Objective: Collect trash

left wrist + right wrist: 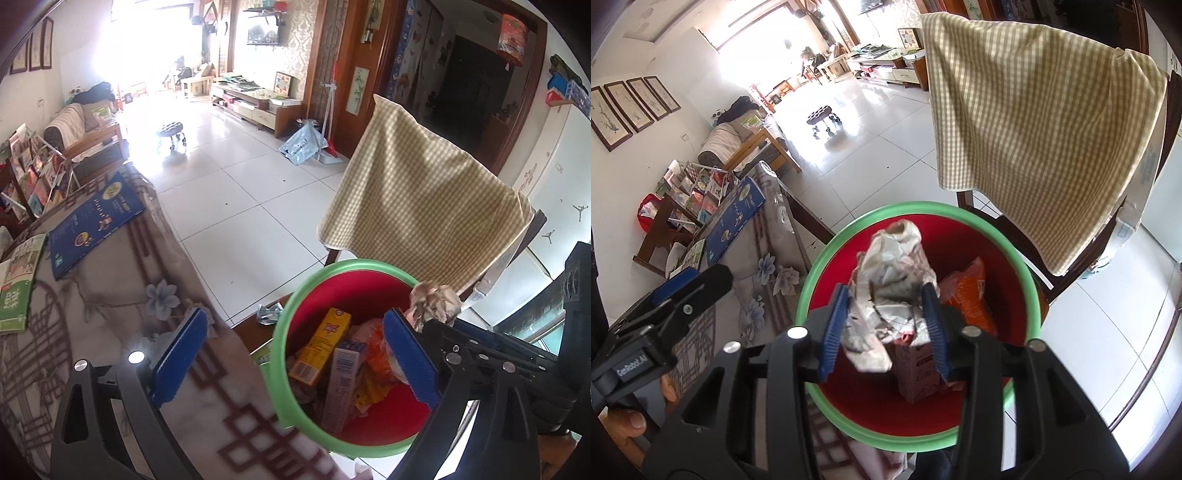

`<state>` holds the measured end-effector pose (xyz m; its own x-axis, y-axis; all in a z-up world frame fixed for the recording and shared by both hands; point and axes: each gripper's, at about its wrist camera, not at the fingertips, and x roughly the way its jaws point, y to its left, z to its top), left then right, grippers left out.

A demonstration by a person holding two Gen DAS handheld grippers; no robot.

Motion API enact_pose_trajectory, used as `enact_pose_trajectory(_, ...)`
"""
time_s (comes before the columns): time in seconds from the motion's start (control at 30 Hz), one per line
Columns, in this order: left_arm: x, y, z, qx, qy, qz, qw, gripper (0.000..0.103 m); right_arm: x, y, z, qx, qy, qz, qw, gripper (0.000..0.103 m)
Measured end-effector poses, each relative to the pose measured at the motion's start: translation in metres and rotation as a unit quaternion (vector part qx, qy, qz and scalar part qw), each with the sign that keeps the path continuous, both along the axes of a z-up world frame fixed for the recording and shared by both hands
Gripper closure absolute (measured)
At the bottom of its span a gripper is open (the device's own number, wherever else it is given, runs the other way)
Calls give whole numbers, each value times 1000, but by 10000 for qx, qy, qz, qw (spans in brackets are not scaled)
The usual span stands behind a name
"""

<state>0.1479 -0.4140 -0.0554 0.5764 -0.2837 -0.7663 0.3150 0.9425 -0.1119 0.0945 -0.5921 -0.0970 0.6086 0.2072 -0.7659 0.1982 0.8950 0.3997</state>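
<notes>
While the right gripper [886, 325] is held above the red bin with the green rim [809, 288], a crumpled wad of paper [886, 280] is seen between its blue pads, with the jaws standing part-way apart; whether the pads press on the wad cannot be told. In the left wrist view the same wad [436, 306] is seen over the bin's far rim [284, 332]. The left gripper [291, 354] is spread wide with nothing between its pads, one finger over the patterned tablecloth [110, 295], the other over the bin. Inside the bin a yellow carton [321, 347], a pale pink box [343, 384] and orange wrappers [373, 343] are piled. A blue book [96, 221] is laid on the table, and a checked cloth [421, 206] is draped over a chair just behind the bin.
</notes>
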Motion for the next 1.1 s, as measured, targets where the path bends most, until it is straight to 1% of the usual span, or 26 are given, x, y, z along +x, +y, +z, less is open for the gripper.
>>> enact_pose_trajectory(0.03,-1,4,1,-6,-1,19,10000,11,-1,2,0,12,-2,-63,10000,46)
enact_pose_trajectory(0.07,-2,8,1,-10,-8,37,10000,11,-1,3,0,25,12,-101,9999,43)
enact_pose_trajectory(0.17,-7,25,5,-22,-68,100,9999,11,-2,14,4,26,34,-133,9999,43)
enact_pose_trajectory(0.23,-11,38,9,-54,-137,156,9998,11,-6,27,14,-162,-84,-85,9998,43)
enact_pose_trajectory(0.27,-13,44,12,-71,-175,199,9996,11,-8,36,19,-263,-174,-56,9995,41)
enact_pose_trajectory(0.3,-15,52,15,-84,-228,246,9994,10,-10,44,25,-349,-278,-39,9990,38)
enact_pose_trajectory(0.37,-19,70,23,-160,-324,305,9989,8,-16,61,39,-509,-570,-20,9971,23)
enact_pose_trajectory(0.4,-22,78,27,-192,-378,329,9986,8,-20,72,48,-612,-755,-24,9953,19)
enact_pose_trajectory(0.47,-30,98,38,-232,-590,412,9971,8,-30,91,64,-797,-1106,-57,9906,5)
enact_pose_trajectory(0.53,-41,123,53,-303,-919,524,9939,8,-43,114,82,-1009,-1533,-92,9830,5)
enact_pose_trajectory(0.63,-59,156,75,-410,-1462,737,9857,8,-59,143,103,-1297,-2051,-171,9700,5)
enact_pose_trajectory(0.7,-72,177,88,-455,-1840,887,9779,8,-73,169,117,-1526,-2489,-230,9562,5)
enact_pose_trajectory(0.73,-82,190,96,-469,-2099,984,9716,8,-79,180,123,-1666,-2703,-303,9478,5)
enact_pose_trajectory(0.77,-89,200,102,-469,-2289,1047,9667,8,-88,196,129,-1911,-2994,-466,9336,5)
enact_pose_trajectory(0.8,-97,210,108,-442,-2501,1109,9608,8,-94,208,132,-2109,-3164,-596,9230,5)
enact_pose_trajectory(0.83,-104,217,113,-368,-2686,1159,9555,8,-99,217,133,-2237,-3278,-693,9153,5)
enact_pose_trajectory(0.87,-111,225,117,-253,-2838,1211,9509,8,-102,230,134,-2306,-3278,-737,9132,5)
enact_pose_trajectory(0.9,-116,232,121,-139,-2925,1288,9475,8,-102,235,135,-2240,-3207,-641,9181,5)
enact_pose_trajectory(0.93,-119,237,124,-64,-2961,1371,9452,8,-100,242,135,-2040,-3062,-460,9287,5)
enact_pose_trajectory(1.0,-127,251,128,-15,-3024,1553,9404,8,-101,253,133,-1831,-2945,-436,9369,5)
enact_pose_trajectory(1.1,-137,272,136,-83,-3066,1766,9353,8,-104,270,135,-1841,-2977,-385,9360,5)
